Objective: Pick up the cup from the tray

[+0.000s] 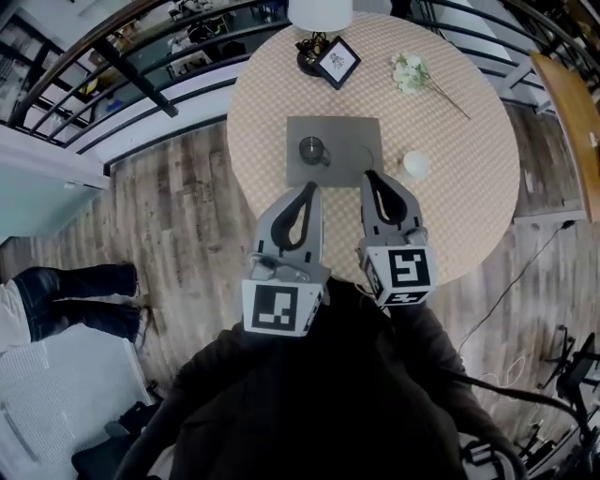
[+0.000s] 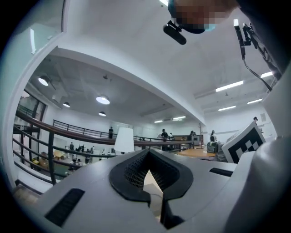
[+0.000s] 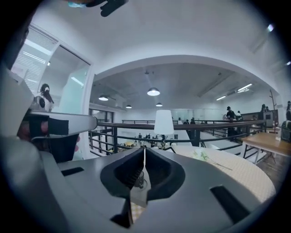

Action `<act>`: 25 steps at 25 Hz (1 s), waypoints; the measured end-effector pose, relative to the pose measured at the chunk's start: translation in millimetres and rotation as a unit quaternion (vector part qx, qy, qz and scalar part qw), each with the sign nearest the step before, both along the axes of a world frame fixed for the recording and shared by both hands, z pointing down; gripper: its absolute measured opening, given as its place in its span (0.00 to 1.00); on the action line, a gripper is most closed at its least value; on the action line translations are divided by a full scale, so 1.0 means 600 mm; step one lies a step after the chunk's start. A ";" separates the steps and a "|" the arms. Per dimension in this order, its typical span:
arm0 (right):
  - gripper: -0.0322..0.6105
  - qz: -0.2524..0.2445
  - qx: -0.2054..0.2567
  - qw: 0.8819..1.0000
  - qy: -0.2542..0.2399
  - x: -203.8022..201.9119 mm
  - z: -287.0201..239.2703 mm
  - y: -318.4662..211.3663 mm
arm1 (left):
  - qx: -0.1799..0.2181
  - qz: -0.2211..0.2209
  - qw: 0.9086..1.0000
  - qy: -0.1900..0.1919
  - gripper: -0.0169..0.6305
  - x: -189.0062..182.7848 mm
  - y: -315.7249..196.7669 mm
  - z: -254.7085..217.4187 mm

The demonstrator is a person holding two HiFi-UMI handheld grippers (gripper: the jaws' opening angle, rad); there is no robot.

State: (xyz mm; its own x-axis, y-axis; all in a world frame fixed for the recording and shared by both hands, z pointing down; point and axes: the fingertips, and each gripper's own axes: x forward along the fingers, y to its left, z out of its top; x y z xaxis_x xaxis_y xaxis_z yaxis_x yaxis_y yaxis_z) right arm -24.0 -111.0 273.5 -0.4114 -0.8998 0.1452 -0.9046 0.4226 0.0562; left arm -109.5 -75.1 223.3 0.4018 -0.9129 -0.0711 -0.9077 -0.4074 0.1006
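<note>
A person stands at a round counter [image 1: 469, 187] with a gripper in each hand, both short of the cup [image 1: 311, 150] they are meant to lift. The cup sits upright on the left part of a flat grey tray [image 1: 352, 141] near the middle of the checked tablecloth. It looks like a small clear glass, dark against the tray, with what may be a handle on the side facing the tray's centre.

The left gripper [image 1: 309, 186] and the right gripper [image 1: 369, 173] hang side by side over the near part of the counter, pointing roughly level toward the tray. Each is well apart from the cup. The fingers of both are closed tip to tip with nothing between them. In the right gripper view the cup shows only through the slit behind the closed tips, farther along the counter.

The pick-up appears not to have begun, and this looks like the approach stage. The next move would call for one gripper to spread its fingers wide, tip downward and come in so that the cup stands between them before closing. The glass is probably smooth and light, so an off-centre squeeze could tip or slide it on the tray.

A lamp [image 1: 320, 11], a framed picture [image 1: 336, 62] and a sprig of white flowers [image 1: 409, 73] stand at the far side of the counter. A small white round thing [image 1: 415, 165] rests just beside the tray's right edge.
</note>
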 end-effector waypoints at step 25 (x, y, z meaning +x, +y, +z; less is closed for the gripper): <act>0.08 -0.054 0.021 0.998 0.018 -0.110 -0.031 0.026 | 0.005 -0.055 0.998 0.026 0.03 -0.112 0.051 -0.016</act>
State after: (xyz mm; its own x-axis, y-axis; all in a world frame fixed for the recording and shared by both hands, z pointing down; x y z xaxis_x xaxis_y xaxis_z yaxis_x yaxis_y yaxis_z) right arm -89.9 -95.7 255.1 -0.5016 -0.8560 0.1253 -0.8507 0.5144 0.1084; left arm -176.8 -44.3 214.0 0.2949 -0.9504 -0.0990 -0.9407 -0.3070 0.1446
